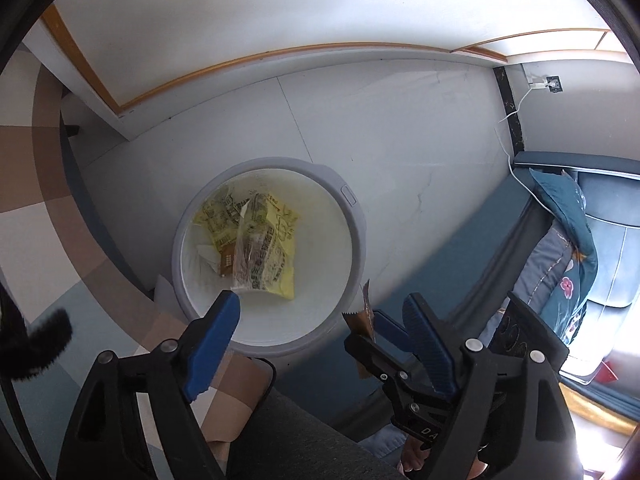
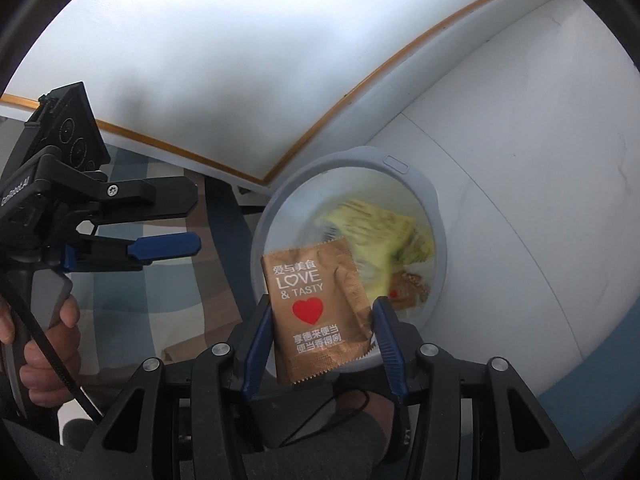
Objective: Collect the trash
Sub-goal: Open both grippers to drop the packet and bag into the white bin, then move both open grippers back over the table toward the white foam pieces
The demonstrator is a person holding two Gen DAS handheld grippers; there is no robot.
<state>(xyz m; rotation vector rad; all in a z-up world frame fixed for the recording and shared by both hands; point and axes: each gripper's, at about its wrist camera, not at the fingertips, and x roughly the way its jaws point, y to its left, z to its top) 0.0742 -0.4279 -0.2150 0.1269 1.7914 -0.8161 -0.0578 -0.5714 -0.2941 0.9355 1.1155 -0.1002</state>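
A grey-rimmed white trash bin [image 1: 356,224] stands on the floor and holds yellow wrappers [image 1: 272,248] and a small brown piece. My left gripper [image 1: 324,312] is open and empty, hovering above the bin's near rim. My right gripper [image 2: 320,316] shows in the left wrist view [image 1: 374,322] at the bin's right rim. A brown "LOVE & TASTY" sachet [image 2: 316,308] sits between its blue fingers [image 2: 386,336], which stand apart at the sachet's edges; it hangs over the bin [image 2: 436,216]. The yellow wrappers [image 2: 376,236] look blurred. The left gripper [image 2: 168,236] shows open at the left.
A white table edge with wood trim [image 1: 280,56] runs behind the bin. A checkered rug [image 1: 48,200] lies left. A blue sofa with a floral blanket [image 1: 568,272] stands right. A white cable [image 1: 516,120] hangs from a wall socket.
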